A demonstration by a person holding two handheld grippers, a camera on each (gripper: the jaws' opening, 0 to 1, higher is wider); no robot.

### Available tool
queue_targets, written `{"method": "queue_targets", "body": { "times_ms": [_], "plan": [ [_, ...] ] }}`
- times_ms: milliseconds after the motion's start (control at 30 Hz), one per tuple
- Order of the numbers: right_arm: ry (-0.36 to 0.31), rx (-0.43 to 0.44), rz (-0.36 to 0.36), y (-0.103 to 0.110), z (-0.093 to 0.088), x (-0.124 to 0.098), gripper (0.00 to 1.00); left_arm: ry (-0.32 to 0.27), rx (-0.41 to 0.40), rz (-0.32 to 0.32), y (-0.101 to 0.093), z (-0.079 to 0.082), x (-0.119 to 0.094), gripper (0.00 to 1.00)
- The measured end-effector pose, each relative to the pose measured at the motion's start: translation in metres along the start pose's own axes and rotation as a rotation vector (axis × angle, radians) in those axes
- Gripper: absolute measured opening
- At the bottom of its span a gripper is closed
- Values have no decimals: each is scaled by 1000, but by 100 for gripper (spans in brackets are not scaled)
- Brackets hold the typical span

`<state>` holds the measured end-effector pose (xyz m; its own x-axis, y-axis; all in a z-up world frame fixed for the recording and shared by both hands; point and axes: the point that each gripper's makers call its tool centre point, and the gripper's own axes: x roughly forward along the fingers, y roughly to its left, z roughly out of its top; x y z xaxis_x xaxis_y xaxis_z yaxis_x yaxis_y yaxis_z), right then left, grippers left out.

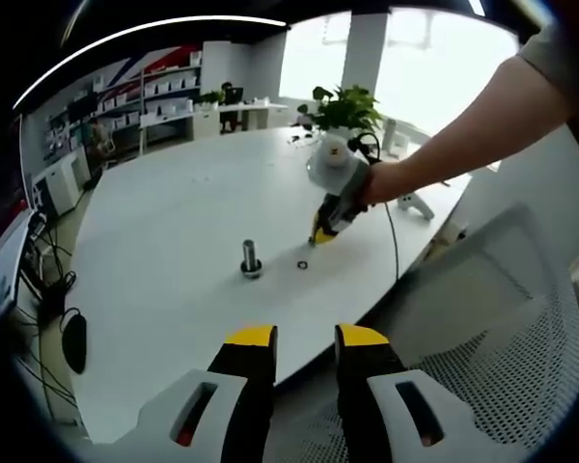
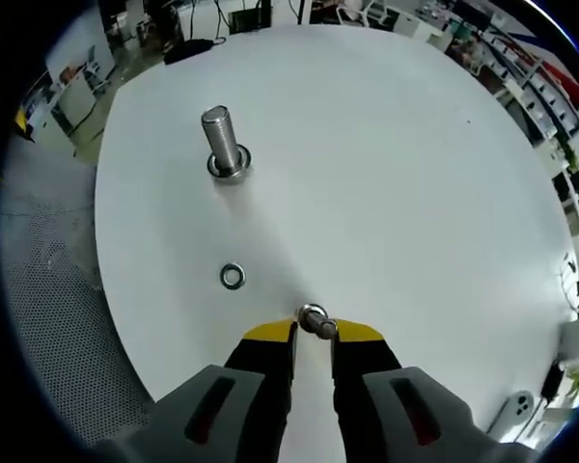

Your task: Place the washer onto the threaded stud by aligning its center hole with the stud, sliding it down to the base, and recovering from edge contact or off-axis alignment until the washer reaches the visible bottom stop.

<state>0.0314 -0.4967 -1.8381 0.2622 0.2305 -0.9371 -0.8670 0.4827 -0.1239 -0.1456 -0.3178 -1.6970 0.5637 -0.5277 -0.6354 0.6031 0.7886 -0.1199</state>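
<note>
Right tongs (image 2: pixel 314 330) clamp a thin, stiff, slippery-looking washer (image 2: pixel 314 319) by its rim; left tongs (image 1: pixel 304 340) stand apart, empty.

White table (image 2: pixel 386 174); silver threaded stud (image 2: pixel 222 143) upper left, silver washers (image 2: pixel 233 277) (image 2: pixel 314 320); right gripper (image 2: pixel 314 333) yellow-tipped black jaws; green plant (image 1: pixel 347 106) top centre.

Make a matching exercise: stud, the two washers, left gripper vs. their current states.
Things:
1. threaded stud
2. washer at the jaw tips
3. second washer
4. left gripper

States:
A. lies flat on the white table, untouched
B. stands upright, no washer on it
C. hangs back at the table edge, jaws apart, holding nothing
D. pinched between the right gripper tips

Pairs: 1-B, 2-D, 3-A, 4-C
</note>
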Motion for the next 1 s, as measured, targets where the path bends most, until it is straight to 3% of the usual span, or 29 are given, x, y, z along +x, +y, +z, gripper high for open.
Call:
{"method": "queue_targets", "body": {
  "times_ms": [267, 433, 600, 1000],
  "plan": [
    [8, 27, -10, 3, -10, -9, 17, -6, 3, -2, -1, 1, 0, 22],
    [-31, 87, 0, 20, -10, -14, 18, -13, 6, -3, -1, 2, -1, 22],
    [2, 59, 23, 37, -17, -8, 19, -15, 7, -3, -1, 2, -2, 22],
    [-16, 62, 59, 53, 7, 3, 23, -17, 7, -5, -2, 2, -2, 22]
  ]
}}
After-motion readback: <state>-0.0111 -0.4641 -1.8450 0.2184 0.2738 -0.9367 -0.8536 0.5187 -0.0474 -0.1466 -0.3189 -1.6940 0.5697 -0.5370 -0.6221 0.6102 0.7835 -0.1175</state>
